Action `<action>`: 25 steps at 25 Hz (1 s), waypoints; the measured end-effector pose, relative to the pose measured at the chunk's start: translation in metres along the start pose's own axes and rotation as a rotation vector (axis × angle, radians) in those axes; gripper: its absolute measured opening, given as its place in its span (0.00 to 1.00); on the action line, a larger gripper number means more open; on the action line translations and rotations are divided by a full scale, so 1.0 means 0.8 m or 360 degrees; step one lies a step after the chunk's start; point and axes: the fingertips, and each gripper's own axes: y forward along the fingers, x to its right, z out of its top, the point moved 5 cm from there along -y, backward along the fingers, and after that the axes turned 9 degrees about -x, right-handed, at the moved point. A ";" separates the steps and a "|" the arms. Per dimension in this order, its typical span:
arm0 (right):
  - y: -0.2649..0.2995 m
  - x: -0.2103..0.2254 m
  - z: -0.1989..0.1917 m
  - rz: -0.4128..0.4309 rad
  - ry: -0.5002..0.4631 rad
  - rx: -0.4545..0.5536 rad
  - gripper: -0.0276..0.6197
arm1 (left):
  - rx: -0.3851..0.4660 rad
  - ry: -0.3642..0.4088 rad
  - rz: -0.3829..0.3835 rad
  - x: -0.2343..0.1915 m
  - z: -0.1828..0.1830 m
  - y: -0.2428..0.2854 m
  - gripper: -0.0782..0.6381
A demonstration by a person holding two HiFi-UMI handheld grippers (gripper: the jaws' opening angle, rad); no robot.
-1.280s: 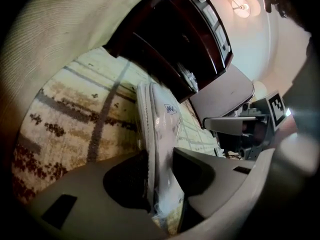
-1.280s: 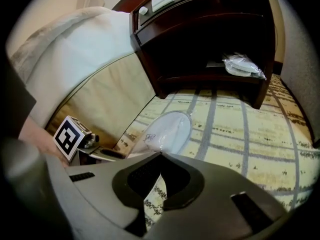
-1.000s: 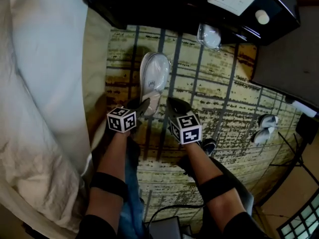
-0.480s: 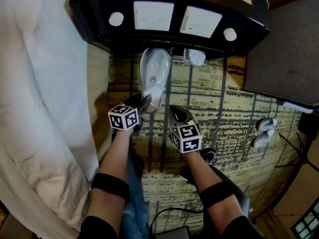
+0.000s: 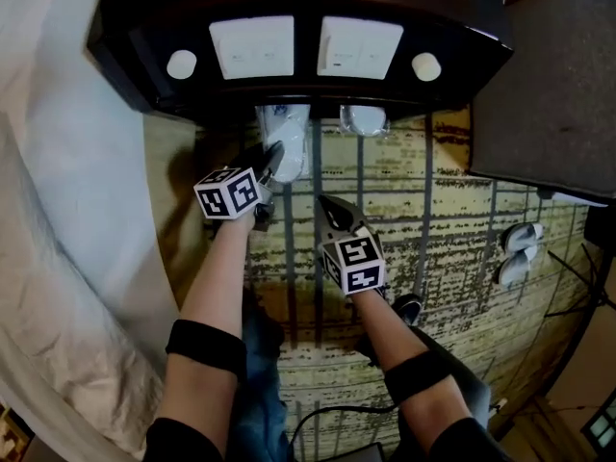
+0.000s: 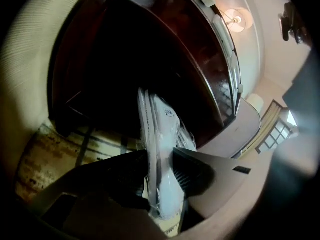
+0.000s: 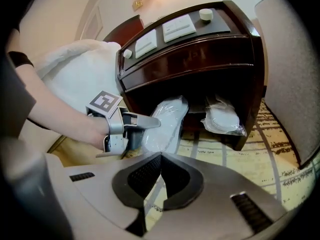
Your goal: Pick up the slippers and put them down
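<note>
Head view: left tongs (image 5: 272, 159) stretch forward, clamping wrapped slippers (image 5: 286, 128).

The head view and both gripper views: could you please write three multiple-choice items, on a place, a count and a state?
1. Where at the nightstand is the unheld slipper pack? A) on its top B) in its lower opening C) behind it
2. How many round white discs sit on its top? A) two B) one C) four
3. The left gripper is: A) open, empty B) shut, empty C) shut on a wrapped slipper pack
B: it shows inside the opening. A: one disc near each end. C: both jaws press the wrapper.
</note>
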 end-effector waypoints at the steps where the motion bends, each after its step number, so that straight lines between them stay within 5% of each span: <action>1: 0.001 0.003 -0.001 -0.0003 0.0005 0.0005 0.05 | 0.0016 -0.0003 0.0005 -0.001 0.010 0.004 0.30; 21: 0.005 0.048 -0.024 -0.0047 0.0077 0.0047 0.05 | 0.0323 -0.0341 0.0265 -0.025 0.091 0.044 0.32; 25: 0.003 0.055 -0.026 -0.0052 0.0093 0.0055 0.05 | 0.0364 -0.0283 0.0374 -0.025 0.095 0.037 0.50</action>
